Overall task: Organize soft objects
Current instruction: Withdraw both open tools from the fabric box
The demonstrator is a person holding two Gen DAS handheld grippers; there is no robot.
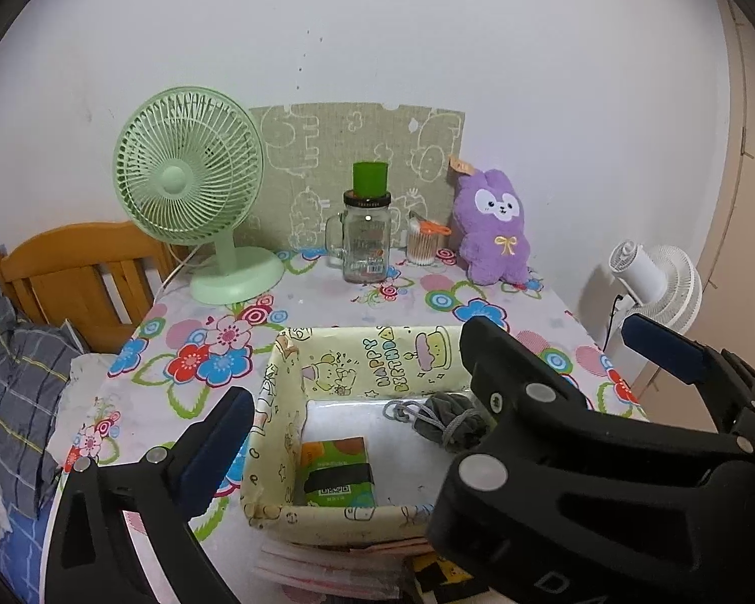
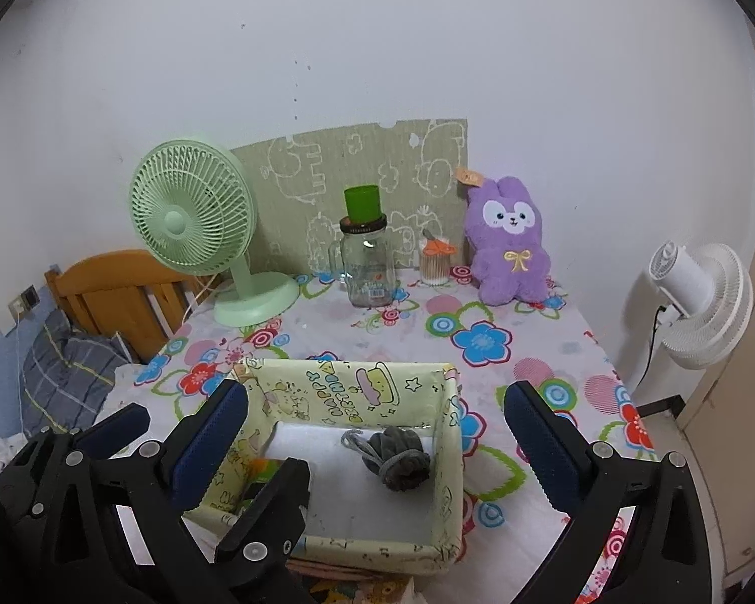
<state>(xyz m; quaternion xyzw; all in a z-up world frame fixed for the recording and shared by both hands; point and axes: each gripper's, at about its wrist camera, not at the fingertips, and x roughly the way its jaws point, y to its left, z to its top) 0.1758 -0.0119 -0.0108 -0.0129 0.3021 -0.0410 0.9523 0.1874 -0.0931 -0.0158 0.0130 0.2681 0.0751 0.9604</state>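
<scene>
A yellow paper-covered box (image 1: 287,402) (image 2: 448,458) stands at the near side of the flowered table. Inside it lie a grey drawstring pouch (image 1: 453,418) (image 2: 402,458) and a green tissue packet (image 1: 337,473). The packet is mostly hidden in the right wrist view. A purple plush bunny (image 1: 493,231) (image 2: 511,241) sits at the back right against the wall. My left gripper (image 1: 362,423) and right gripper (image 2: 377,402) both hang open above the box, holding nothing. Their inner fingers overlap. The right gripper's fingers (image 1: 664,347) fill the right of the left wrist view.
A green desk fan (image 2: 191,221) stands at the back left. A glass jar topped by a green cup (image 2: 367,272) and a cotton-swab jar (image 2: 435,267) sit mid-back. A white fan (image 2: 699,297) is beyond the table's right edge, a wooden bedhead (image 1: 75,272) to its left.
</scene>
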